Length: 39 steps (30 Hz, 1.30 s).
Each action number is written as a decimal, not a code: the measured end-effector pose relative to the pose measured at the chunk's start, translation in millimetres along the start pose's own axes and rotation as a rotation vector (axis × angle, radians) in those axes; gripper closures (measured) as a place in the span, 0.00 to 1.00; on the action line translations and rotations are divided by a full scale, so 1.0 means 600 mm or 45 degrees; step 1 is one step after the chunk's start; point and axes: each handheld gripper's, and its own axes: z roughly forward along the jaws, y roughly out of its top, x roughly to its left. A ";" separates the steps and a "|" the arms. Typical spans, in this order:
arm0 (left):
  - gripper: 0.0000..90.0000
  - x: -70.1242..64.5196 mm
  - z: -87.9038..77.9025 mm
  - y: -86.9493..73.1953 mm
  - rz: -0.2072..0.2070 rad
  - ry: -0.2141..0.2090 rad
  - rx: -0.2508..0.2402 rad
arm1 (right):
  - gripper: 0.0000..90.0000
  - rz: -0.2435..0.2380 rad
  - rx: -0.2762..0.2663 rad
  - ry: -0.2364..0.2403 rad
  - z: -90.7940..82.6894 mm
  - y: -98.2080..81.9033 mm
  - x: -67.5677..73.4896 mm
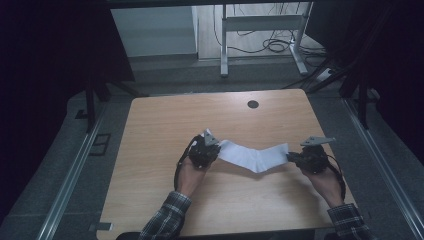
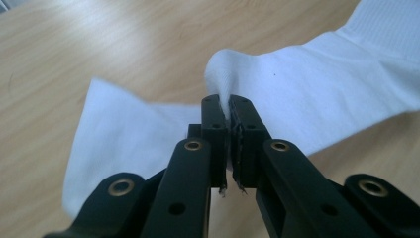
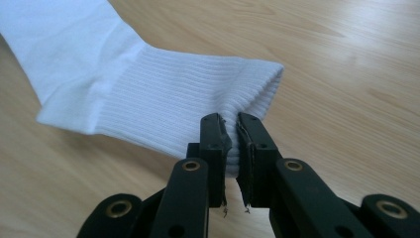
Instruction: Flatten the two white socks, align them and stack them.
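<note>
A white sock (image 1: pixel 254 156) lies bent in a shallow V across the middle of the wooden table (image 1: pixel 165 115). My left gripper (image 1: pixel 216 150) is shut on the sock's toe end (image 2: pixel 233 74), the fabric bunched up between its black jaws. At the other end my right gripper (image 1: pixel 291 157) is shut on the ribbed cuff (image 3: pixel 198 104), pinching its edge. In the left gripper view my left gripper (image 2: pixel 229 101) holds a raised fold of cloth; in the right gripper view my right gripper (image 3: pixel 229 120) grips the cuff's near corner. Both ends look slightly lifted.
A dark round hole (image 1: pixel 253 104) sits near the table's far edge. Beyond the table stands a white metal frame (image 1: pixel 260 30) with cables on the floor. Metal rails (image 1: pixel 75 165) run along both sides. The person's plaid sleeves (image 1: pixel 167 220) come in at the bottom.
</note>
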 end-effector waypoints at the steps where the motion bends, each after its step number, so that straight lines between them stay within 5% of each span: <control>1: 0.95 0.000 -0.009 -0.008 -0.002 0.001 -0.003 | 0.91 -0.012 0.000 0.010 -0.001 0.000 0.006; 11: 0.95 -0.005 -0.079 -0.071 -0.022 0.015 -0.025 | 0.91 -0.092 0.007 0.115 -0.002 0.001 0.064; 19: 0.95 -0.018 -0.124 -0.148 -0.116 0.021 -0.034 | 0.91 -0.158 0.045 0.209 0.003 -0.008 0.113; 33: 0.94 -0.038 -0.114 -0.187 -0.092 0.059 0.044 | 0.89 -0.218 0.152 0.213 0.036 -0.025 0.137; 39: 0.77 -0.039 -0.099 -0.195 -0.093 0.109 0.093 | 0.81 -0.236 0.184 0.181 0.043 -0.031 0.135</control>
